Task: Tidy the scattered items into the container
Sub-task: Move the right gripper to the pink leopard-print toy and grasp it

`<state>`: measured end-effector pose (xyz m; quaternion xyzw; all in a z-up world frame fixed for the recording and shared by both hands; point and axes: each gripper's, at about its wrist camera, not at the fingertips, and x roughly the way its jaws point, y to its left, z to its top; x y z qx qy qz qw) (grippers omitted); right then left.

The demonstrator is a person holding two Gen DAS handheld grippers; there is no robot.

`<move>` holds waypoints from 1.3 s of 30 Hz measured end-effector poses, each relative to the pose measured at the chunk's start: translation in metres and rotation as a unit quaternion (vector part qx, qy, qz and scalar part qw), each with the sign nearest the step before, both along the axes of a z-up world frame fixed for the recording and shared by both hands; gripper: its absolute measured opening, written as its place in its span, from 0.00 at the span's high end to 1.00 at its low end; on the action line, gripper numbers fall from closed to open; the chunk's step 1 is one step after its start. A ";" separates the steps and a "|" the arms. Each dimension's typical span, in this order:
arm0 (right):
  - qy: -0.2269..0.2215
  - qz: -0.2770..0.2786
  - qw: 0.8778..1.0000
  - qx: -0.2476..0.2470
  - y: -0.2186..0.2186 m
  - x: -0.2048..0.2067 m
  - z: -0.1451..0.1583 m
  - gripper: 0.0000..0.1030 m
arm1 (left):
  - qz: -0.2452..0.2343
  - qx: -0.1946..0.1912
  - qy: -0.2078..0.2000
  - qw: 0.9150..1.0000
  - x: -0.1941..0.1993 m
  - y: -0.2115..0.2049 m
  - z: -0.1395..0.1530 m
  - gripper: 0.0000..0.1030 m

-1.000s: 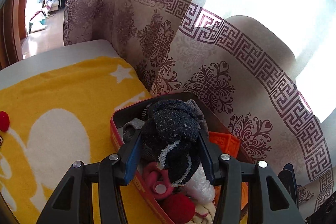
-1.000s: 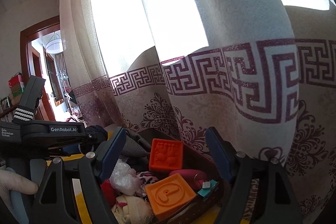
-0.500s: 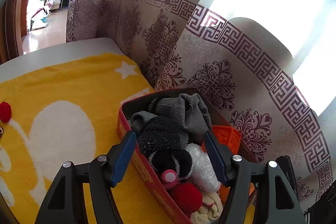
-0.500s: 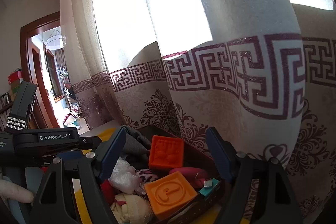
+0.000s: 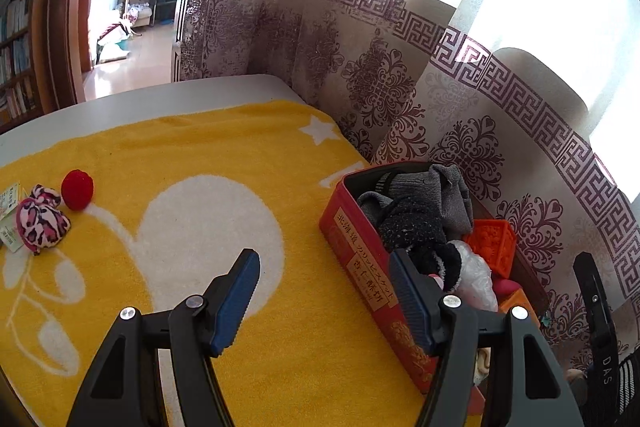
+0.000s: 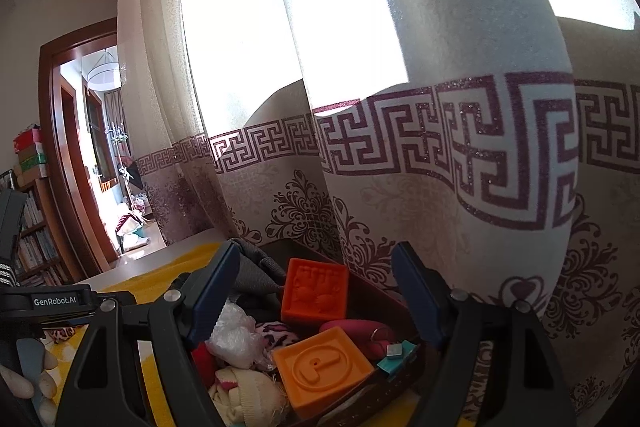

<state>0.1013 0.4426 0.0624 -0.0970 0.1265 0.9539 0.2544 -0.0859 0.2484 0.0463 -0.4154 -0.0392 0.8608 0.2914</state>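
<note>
On yellow towel, red tin lengthwise along curtain

Open yellow towel (left), curtain behind tin

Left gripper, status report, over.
Left gripper open, empty, jaws just opened. Dark sock in the tin. Red ball and leopard pouch not yet in. Nothing in the way.
</note>
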 end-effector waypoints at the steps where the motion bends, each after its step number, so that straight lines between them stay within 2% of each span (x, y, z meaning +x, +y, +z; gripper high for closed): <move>1: -0.001 -0.001 1.000 0.002 -0.001 0.000 0.000 0.21 | 0.009 -0.001 -0.001 1.000 -0.001 -0.009 -0.003 0.34; 10: -0.003 -0.015 0.999 0.030 -0.010 0.000 0.001 0.21 | 0.107 -0.003 -0.021 0.994 -0.018 -0.112 -0.021 0.34; 17: 0.000 -0.030 0.997 0.068 -0.023 0.000 0.004 0.20 | 0.190 0.010 -0.025 0.981 -0.025 -0.202 -0.027 0.34; 20: 0.012 -0.032 0.996 0.085 -0.030 0.003 0.008 0.20 | 0.217 -0.005 -0.019 0.976 -0.024 -0.235 -0.030 0.34; 23: 0.010 -0.002 0.998 0.060 -0.036 0.000 0.017 0.18 | 0.239 -0.028 -0.014 0.970 -0.023 -0.262 -0.034 0.34; 26: -0.006 0.071 0.997 0.023 -0.053 -0.018 0.030 0.18 | 0.257 -0.028 -0.019 0.966 -0.023 -0.285 -0.039 0.34; 29: -0.044 0.174 0.984 0.001 -0.086 -0.051 0.038 0.18 | 0.268 -0.012 -0.027 0.963 -0.021 -0.299 -0.044 0.34; 33: -0.119 0.302 0.946 -0.025 -0.140 -0.104 0.027 0.18 | 0.268 -0.003 -0.038 0.963 -0.018 -0.307 -0.053 0.34; 36: -0.165 0.356 0.919 -0.039 -0.179 -0.137 0.009 0.18 | 0.268 0.006 -0.036 0.963 -0.017 -0.311 -0.052 0.34; 39: -0.196 0.392 0.898 -0.044 -0.214 -0.166 -0.005 0.18 | 0.273 0.014 -0.027 0.962 -0.013 -0.315 -0.048 0.34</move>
